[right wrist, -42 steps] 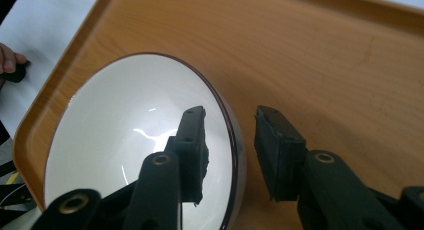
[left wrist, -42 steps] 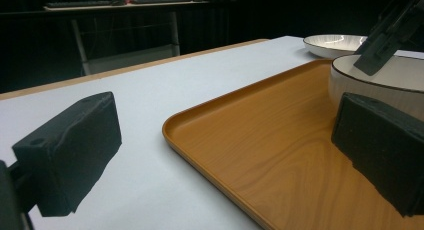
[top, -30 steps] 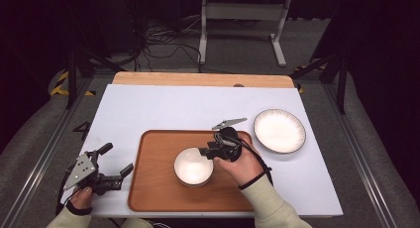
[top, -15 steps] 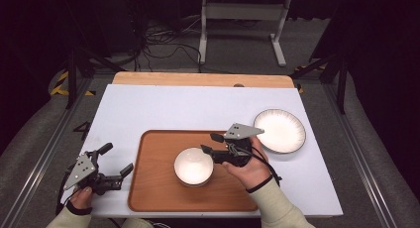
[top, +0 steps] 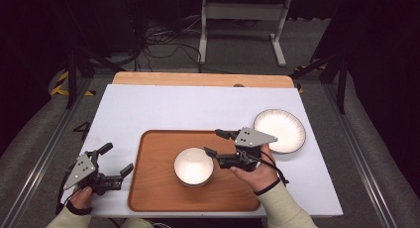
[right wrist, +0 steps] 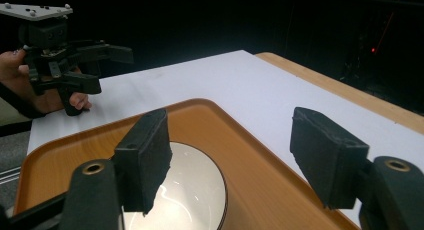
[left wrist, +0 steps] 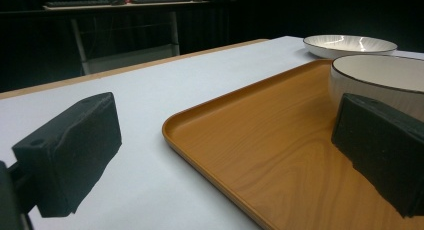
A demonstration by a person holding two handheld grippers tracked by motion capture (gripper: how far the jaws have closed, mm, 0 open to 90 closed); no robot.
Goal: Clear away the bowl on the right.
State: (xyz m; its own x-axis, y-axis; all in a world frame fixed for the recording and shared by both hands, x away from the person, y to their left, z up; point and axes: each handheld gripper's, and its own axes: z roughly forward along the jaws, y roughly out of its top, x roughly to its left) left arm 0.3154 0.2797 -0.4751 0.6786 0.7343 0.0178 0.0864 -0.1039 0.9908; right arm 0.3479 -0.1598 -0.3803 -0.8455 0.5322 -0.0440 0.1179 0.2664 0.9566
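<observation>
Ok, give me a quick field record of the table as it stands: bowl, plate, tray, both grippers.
bowl: round white ceramic bowl, upright on the tray, nothing in it
tray: rounded orange-brown wooden tray, on the white tabletop
plate: white ribbed plate, on the tabletop right of the tray, off it
right gripper: fingers have just been opening, apart at the bowl's right rim, nothing pressed between them
left gripper: open, at the tray's left edge, holding nothing

Glossy white ceramic bowl (top: 193, 166) – smooth wood-grain tray (top: 158, 188), matt white table (top: 163, 106) – ribbed glazed plate (top: 280, 130).
</observation>
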